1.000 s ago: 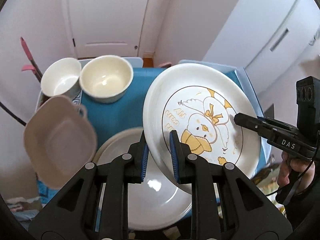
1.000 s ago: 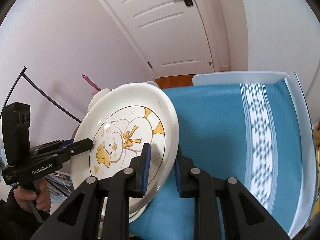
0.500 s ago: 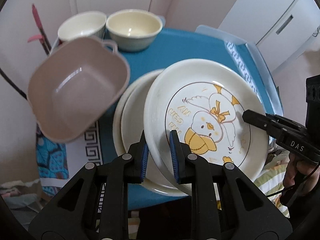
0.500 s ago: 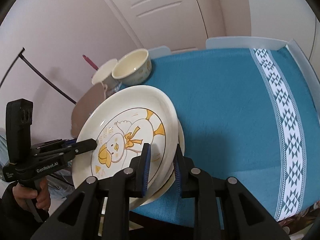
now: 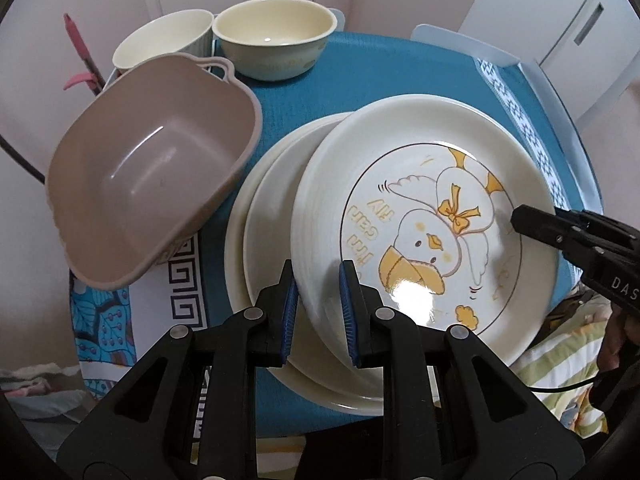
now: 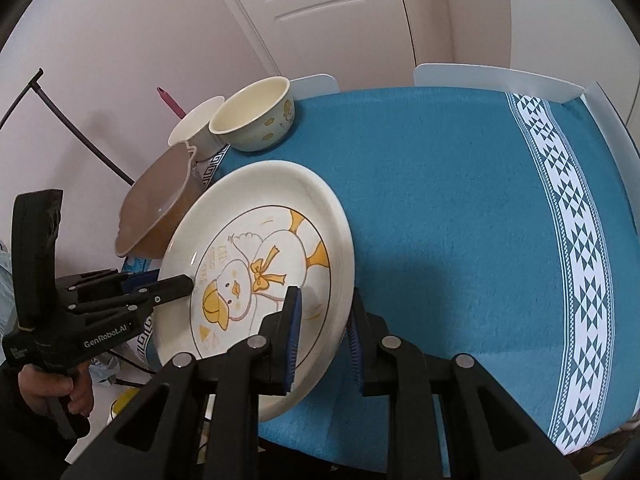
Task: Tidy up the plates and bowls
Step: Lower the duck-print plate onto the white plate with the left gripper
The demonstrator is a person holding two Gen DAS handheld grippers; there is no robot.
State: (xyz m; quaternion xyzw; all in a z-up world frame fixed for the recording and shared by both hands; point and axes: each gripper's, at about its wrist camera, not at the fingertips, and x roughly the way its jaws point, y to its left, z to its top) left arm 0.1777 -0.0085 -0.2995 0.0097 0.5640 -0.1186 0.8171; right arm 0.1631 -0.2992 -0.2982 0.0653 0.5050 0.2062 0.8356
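Note:
A white plate with a yellow duck drawing [image 5: 424, 224] is held tilted over a larger plain cream plate [image 5: 264, 208] that lies on the table. My left gripper [image 5: 318, 288] is shut on the duck plate's near-left rim. My right gripper [image 6: 322, 320] is shut on its opposite rim, and its black finger shows in the left wrist view [image 5: 560, 228]. The duck plate [image 6: 260, 264] hides the cream plate in the right wrist view. A taupe square bowl [image 5: 148, 168] sits to the left.
Two cream bowls [image 5: 276, 40] [image 5: 160, 44] stand at the table's far left corner. A blue cloth [image 6: 460, 208] with a white patterned stripe covers the table. A pink utensil [image 5: 78, 60] stands by the wall. A white door is behind the table.
Both grippers have lowered the duck plate towards the cream plate and the table. The bowls now sit lower and closer in both views.

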